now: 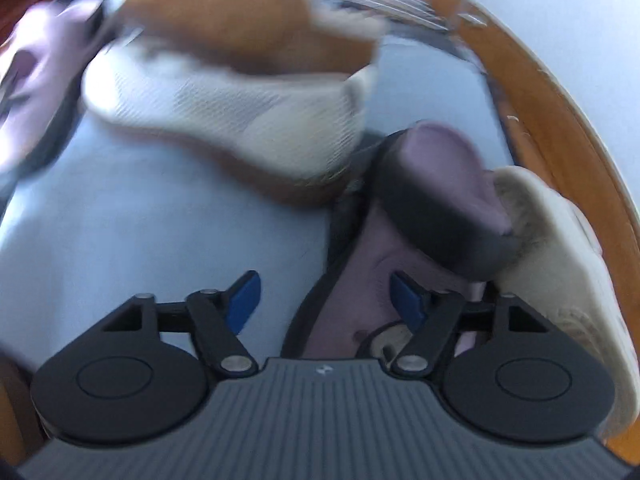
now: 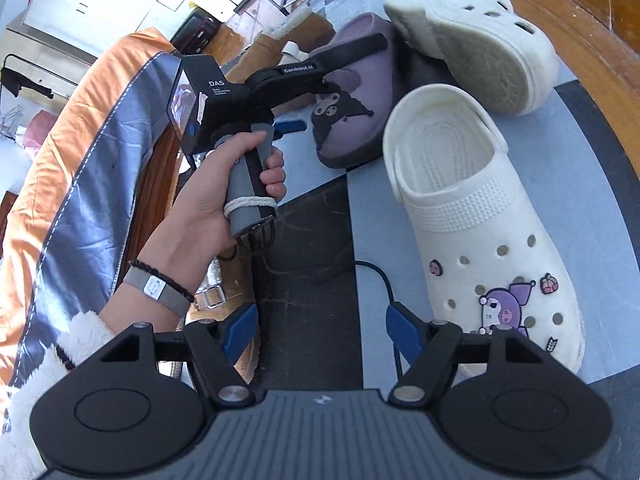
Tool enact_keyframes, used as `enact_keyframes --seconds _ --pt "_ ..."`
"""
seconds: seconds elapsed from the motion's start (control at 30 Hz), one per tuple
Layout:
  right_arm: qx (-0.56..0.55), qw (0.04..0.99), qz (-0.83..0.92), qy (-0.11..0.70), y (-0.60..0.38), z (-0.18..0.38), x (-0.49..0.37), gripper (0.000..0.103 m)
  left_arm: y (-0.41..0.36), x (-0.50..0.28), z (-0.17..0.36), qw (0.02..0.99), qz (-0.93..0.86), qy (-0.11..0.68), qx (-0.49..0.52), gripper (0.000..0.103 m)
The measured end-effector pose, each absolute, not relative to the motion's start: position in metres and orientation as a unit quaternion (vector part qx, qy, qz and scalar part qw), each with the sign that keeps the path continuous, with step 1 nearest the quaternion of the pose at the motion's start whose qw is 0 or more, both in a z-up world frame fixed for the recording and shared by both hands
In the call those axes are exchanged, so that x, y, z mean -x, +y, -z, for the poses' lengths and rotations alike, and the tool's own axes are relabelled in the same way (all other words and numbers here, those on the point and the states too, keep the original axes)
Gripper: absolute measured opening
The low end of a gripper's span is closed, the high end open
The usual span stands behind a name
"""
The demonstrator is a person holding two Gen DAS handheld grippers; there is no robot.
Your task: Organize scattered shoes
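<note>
Hovering left gripper point(image 1: 324, 304), fingers spread and empty, over purple plush slipper with black sole point(image 2: 354, 100) beside cream foam clogs; best centring before closing. Right gripper point(image 2: 322, 334) spread, empty.

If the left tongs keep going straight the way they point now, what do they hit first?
Most likely the purple slipper: the left tongs are open and its sole already lies between and just ahead of the tips, with its black strap beyond. The image is blurred, so depth is uncertain.
</note>
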State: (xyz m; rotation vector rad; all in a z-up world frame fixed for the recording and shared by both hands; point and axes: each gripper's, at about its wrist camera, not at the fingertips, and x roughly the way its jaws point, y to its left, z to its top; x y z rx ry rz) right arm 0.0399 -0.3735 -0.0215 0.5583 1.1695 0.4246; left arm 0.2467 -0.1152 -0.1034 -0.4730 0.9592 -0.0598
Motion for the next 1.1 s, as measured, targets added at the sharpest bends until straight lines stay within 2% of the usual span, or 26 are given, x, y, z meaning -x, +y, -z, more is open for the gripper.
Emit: enact_keyframes --seconds 0.03,0.07,0.1,0.17,0.23,0.37,0.47,0.67,0.77,0.8,0.83,0.97,1.1 --pt "-0.259 0.775 -0.194 0.543 -0.374 0.023 -0.040 0.072 -0.111 -0.243 0.106 0.854 0.024 0.451 0.258 0.047" --pt "-0.259 0.773 -0.193 0.545 -0.374 0.025 -0.040 0.072 -0.112 -0.240 0.103 0.856 0.018 0.447 0.260 0.041" --pt "-0.259 0.772 -0.194 0.547 -0.374 0.025 -0.040 0.072 -0.116 -0.238 0.098 0.862 0.013 0.444 0.243 0.027" --pt "-0.259 0.772 -0.198 0.546 -0.374 0.024 -0.038 0.072 -0.123 -0.235 0.089 0.871 0.005 0.440 0.216 0.024" --pt "-0.260 0.772 -0.200 0.545 -0.374 0.023 -0.037 0.072 -0.125 -0.230 0.084 0.875 -0.003 0.444 0.195 0.022" --pt "-0.262 0.772 -0.202 0.543 -0.375 0.023 -0.036 0.072 -0.111 -0.221 0.087 0.863 -0.001 0.450 0.229 0.022" --pt "-0.263 0.770 -0.201 0.545 -0.377 0.024 -0.035 0.072 -0.107 -0.205 0.083 0.868 0.012 0.444 0.219 0.022" --pt "-0.269 0.766 -0.198 0.549 -0.381 0.026 -0.035 0.072 -0.076 -0.156 0.084 0.843 0.047 0.436 0.310 0.022" --pt "-0.274 0.764 -0.194 0.551 -0.384 0.026 -0.034 0.072 -0.068 -0.126 0.077 0.847 0.052 0.427 0.313 0.022" --pt "-0.275 0.764 -0.195 0.551 -0.384 0.026 -0.034 0.072 -0.065 -0.114 0.071 0.851 0.050 0.418 0.313 0.008" --pt "-0.274 0.764 -0.196 0.550 -0.384 0.025 -0.033 0.072 -0.060 -0.096 0.060 0.859 0.051 0.394 0.324 0.000" --pt "-0.269 0.767 -0.200 0.547 -0.379 0.021 -0.030 0.072 -0.044 -0.047 0.016 0.883 0.050 0.340 0.320 0.000" --pt "-0.246 0.779 -0.201 0.540 -0.370 0.015 -0.027 0.074 -0.031 -0.012 0.011 0.862 0.030 0.401 0.309 0.003"
